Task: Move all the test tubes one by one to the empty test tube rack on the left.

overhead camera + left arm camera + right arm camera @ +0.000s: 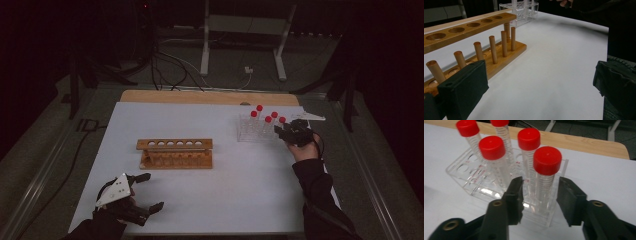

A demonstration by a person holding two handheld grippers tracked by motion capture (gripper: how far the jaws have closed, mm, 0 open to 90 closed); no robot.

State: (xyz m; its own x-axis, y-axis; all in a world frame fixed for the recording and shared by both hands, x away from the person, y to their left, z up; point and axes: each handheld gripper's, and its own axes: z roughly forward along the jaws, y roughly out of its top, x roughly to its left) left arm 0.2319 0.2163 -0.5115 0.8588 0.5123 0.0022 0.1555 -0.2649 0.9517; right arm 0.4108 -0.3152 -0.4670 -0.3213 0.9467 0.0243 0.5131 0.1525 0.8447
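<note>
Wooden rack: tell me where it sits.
The wooden rack sits mid-table in the high view, left of the clear tube rack, beyond the left gripper.

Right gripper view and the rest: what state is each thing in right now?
Right gripper: jaws astride the nearest tube, a gap at each side.
Nearest tube: capped, upright in the clear rack.
Clear rack: five capped tubes standing.
Wooden rack: holes empty.
Left gripper: jaws open, empty, over the table.

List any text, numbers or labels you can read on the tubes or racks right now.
No readable text. The red-capped tubes carry dark graduation lines, with no figures legible. The clear rack bears small red marks, too blurred to read. The wooden rack shows no writing.
</note>
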